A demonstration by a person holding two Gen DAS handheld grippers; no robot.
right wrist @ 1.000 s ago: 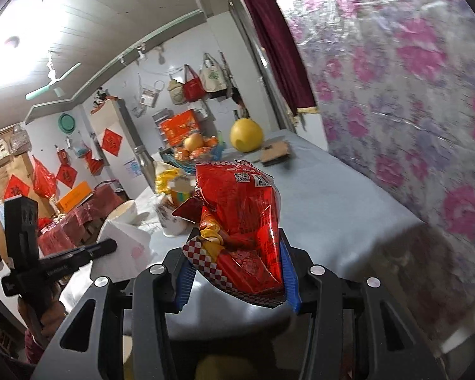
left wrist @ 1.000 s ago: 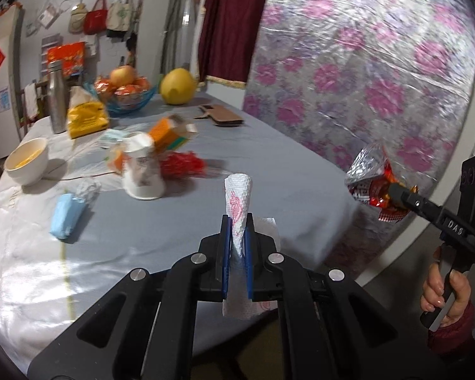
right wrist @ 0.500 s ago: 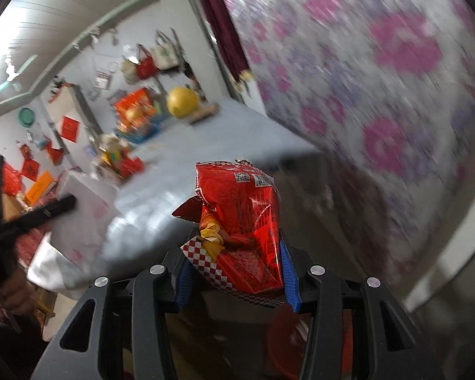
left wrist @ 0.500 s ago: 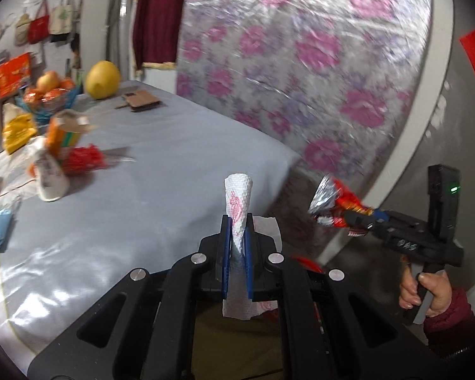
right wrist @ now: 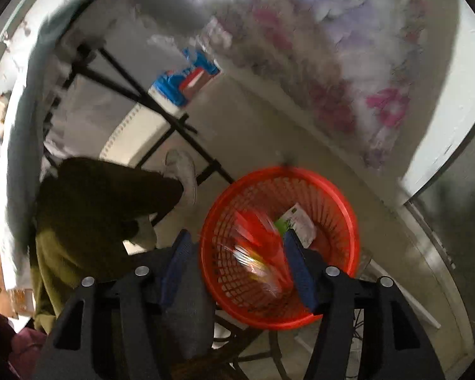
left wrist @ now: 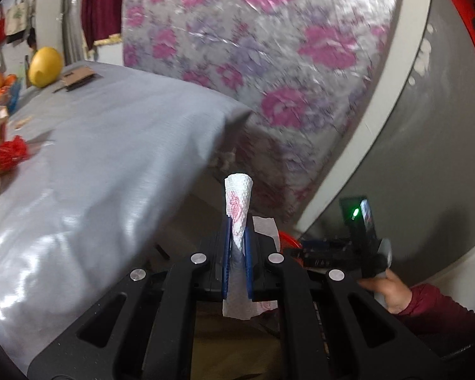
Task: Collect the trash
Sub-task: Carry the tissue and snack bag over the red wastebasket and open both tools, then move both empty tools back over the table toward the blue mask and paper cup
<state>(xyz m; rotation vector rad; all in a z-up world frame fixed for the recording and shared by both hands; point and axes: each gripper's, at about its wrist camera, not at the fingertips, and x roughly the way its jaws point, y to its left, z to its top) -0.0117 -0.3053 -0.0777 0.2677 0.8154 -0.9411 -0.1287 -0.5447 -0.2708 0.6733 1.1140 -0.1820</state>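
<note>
Below, pale floor (right wrist: 269, 120), red basket (right wrist: 342, 209) (wrapper (right wrist: 259, 247) blurred), floral wall (left wrist: 269, 47).

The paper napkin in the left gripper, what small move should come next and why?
Probably carry the left gripper, shut on the paper napkin, to the right and down toward the red basket. The right gripper is open above the basket, the blurred red snack wrapper between its fingers looks released, and the napkin is beside the table, off its edge.
</note>
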